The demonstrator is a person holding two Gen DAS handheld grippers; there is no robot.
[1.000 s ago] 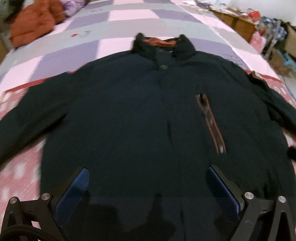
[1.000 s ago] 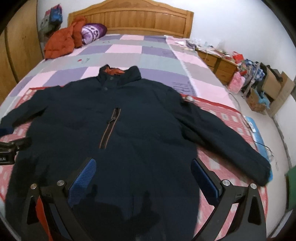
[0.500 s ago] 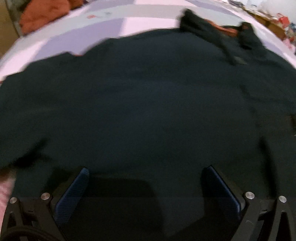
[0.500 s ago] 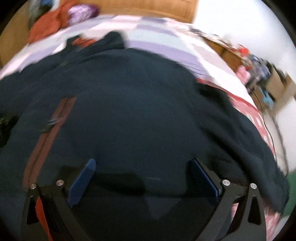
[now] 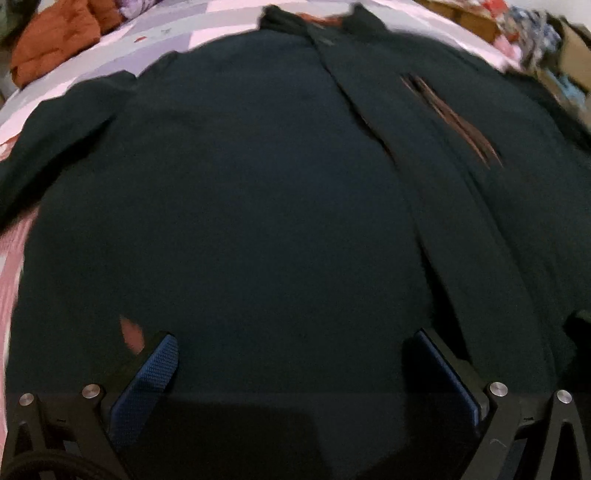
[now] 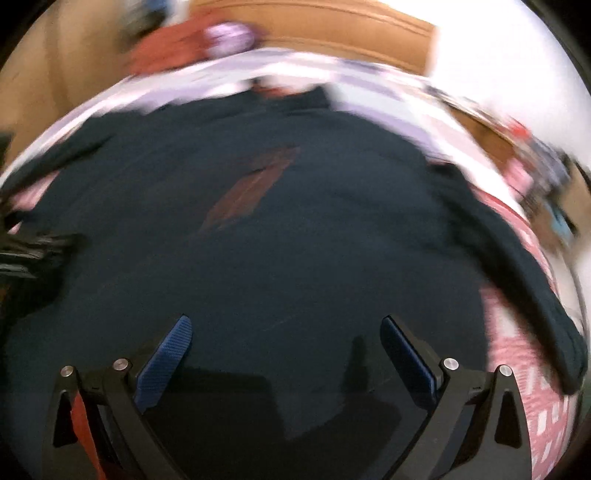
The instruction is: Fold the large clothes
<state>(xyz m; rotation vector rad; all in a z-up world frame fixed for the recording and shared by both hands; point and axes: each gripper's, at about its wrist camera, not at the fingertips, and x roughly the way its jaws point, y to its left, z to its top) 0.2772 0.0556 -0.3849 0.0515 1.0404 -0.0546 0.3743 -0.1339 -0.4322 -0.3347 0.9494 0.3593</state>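
A large dark navy jacket [image 5: 258,192] lies front up and spread out on the bed, collar at the far end, with an orange-trimmed chest zipper [image 5: 454,122]. In the right wrist view the same jacket [image 6: 295,236] fills the frame, its zipper [image 6: 251,188] left of centre and one sleeve [image 6: 535,295] stretched out to the right. My left gripper [image 5: 291,354] hovers open close above the jacket's lower left front. My right gripper [image 6: 286,339] is open too, low over the lower right front. Nothing is between either pair of blue pads.
The bed has a pink and purple checked cover [image 5: 207,26] and a red patterned sheet [image 6: 524,369] under the jacket. An orange garment [image 5: 55,40] lies at the far left by the wooden headboard [image 6: 332,26]. Cluttered boxes [image 5: 554,40] stand beside the bed on the right.
Both grippers have dropped down close to the jacket, which now fills both views. The left view has swung back rightward, so the chest zipper shows again. Both stay open.
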